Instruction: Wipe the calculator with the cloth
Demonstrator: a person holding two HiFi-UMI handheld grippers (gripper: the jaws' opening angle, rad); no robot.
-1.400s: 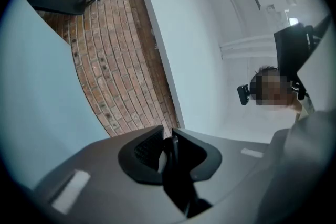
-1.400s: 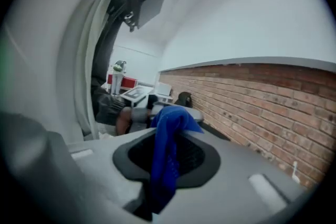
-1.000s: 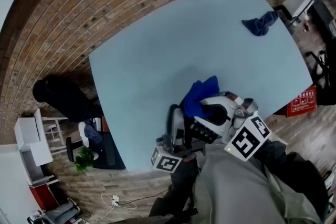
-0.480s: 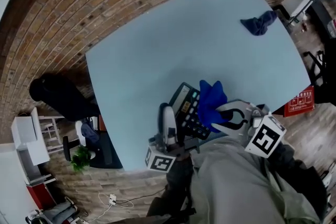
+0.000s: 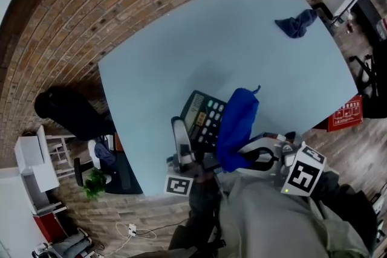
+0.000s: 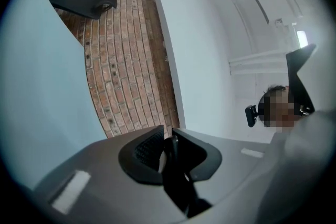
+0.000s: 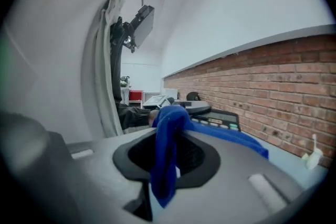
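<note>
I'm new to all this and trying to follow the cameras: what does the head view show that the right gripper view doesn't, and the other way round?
Only the head view shows the whole table, a second, darker cloth near its far corner, and the left hand-held gripper clamped on the edge of the calculator. Only the right gripper view shows, up close, the jaws of the right hand-held gripper pinching a fold of the blue cloth. Both show the blue cloth lying over the calculator, and the brick wall.
</note>
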